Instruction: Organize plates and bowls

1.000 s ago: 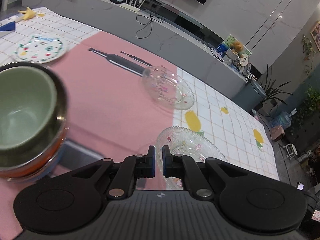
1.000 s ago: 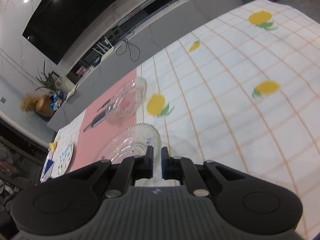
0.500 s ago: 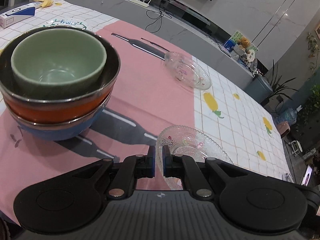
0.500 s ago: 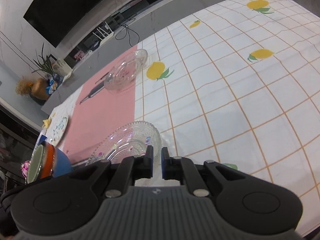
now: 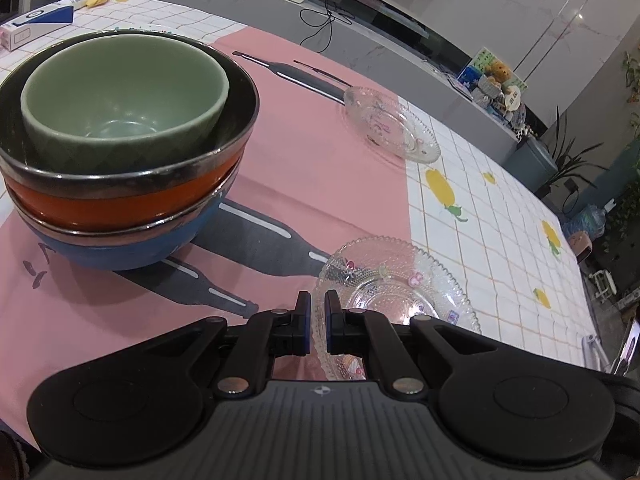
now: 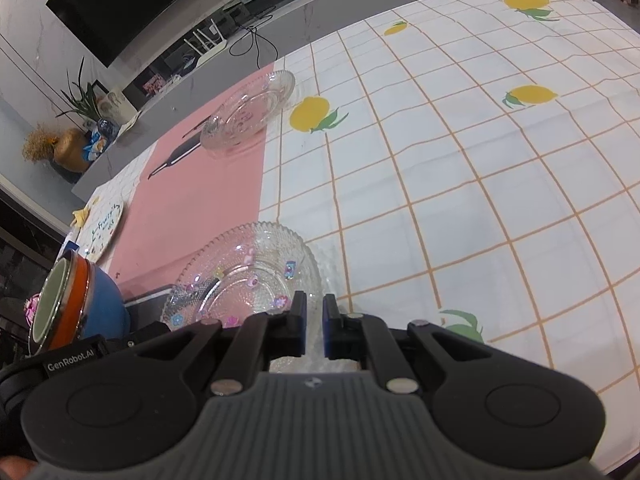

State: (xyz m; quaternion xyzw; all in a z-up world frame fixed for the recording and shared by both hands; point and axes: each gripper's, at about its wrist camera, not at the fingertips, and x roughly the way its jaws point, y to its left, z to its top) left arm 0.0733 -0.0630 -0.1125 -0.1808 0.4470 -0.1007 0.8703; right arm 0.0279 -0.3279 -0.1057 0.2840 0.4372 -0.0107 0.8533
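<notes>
Both grippers are pinching the near glass plate (image 5: 394,292): my left gripper (image 5: 316,322) is clamping its rim at about nine o'clock, and my right gripper (image 6: 314,326) is clamping the same plate's rim at roughly five o'clock in its own view. With each, the jaws are nearly touching, the thin glass edge between the pads.

I am judging that I am carrying or setting down this plate, two-handed, in the plate-sorting part of the job. Whether it is resting on the tablecloth (image 6: 460,184) or hanging just above it, I cannot tell. The next move is calling for level hands and an equal pull, since a patterned glass rim is looking slippery and brittle to me.

At ten o'clock from my left gripper, the bowl stack (image 5: 120,184) is sitting on the pink runner (image 5: 304,160): a blue bowl at the bottom, an orange one nested in it, a green bowl (image 5: 120,100) on top, itself holding nothing.

Farther off at one o'clock, the second glass plate (image 5: 390,126) is lying bare across the runner's edge, seemingly the natural partner for the one I am holding. Beyond the stack, a printed plate (image 6: 102,226) is waiting.
</notes>
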